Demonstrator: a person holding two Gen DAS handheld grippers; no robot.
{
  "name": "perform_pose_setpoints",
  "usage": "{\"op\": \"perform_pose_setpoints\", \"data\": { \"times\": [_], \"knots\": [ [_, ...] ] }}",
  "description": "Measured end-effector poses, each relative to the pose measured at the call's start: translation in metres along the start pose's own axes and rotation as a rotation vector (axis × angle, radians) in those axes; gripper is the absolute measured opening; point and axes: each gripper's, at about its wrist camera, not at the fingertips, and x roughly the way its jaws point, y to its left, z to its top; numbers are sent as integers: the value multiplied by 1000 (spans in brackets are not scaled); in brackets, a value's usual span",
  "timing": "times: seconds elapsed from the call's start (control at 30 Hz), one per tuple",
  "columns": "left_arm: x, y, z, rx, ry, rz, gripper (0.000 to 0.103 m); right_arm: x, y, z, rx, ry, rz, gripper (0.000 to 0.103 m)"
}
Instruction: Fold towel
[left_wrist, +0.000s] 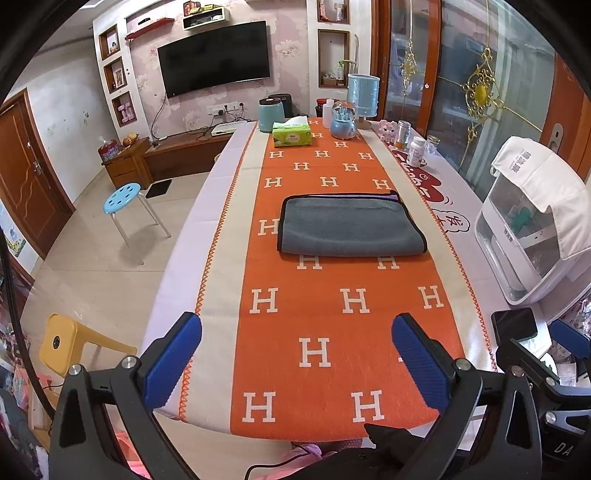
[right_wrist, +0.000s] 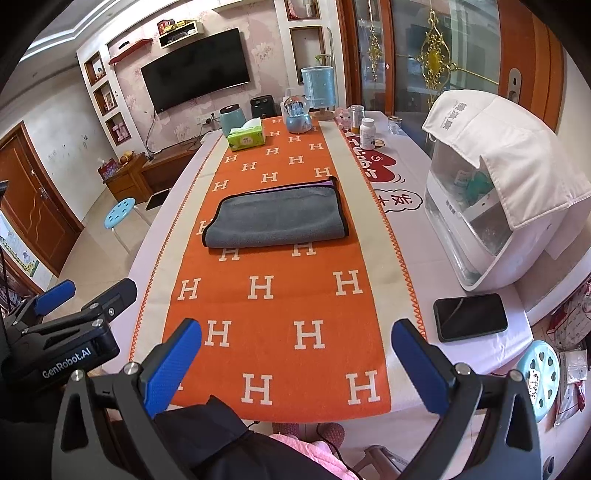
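Note:
A grey towel (left_wrist: 351, 227) with black trim lies folded flat on the orange H-patterned runner (left_wrist: 317, 314), a purple edge showing at its far side. It also shows in the right wrist view (right_wrist: 277, 219). My left gripper (left_wrist: 297, 354) is open and empty, held over the table's near end, well short of the towel. My right gripper (right_wrist: 297, 354) is open and empty too, near the table's front edge. The left gripper's body shows at the left of the right wrist view (right_wrist: 74, 314).
A black phone (right_wrist: 470, 322) lies at the table's near right. A white covered appliance (right_wrist: 495, 192) stands on the right. A green tissue pack (right_wrist: 246, 138), teal canister (left_wrist: 269, 115), snow globe (left_wrist: 343, 120), bottles (left_wrist: 415, 151) and lamp (left_wrist: 364, 96) crowd the far end. Stools (left_wrist: 122, 197) stand on the floor.

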Motion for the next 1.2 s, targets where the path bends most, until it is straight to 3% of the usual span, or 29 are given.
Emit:
{"op": "perform_pose_setpoints", "data": {
  "times": [1.2],
  "knots": [
    [13, -3, -4, 24, 13, 5, 102, 15, -7, -3, 8, 34, -4, 103]
  ]
}}
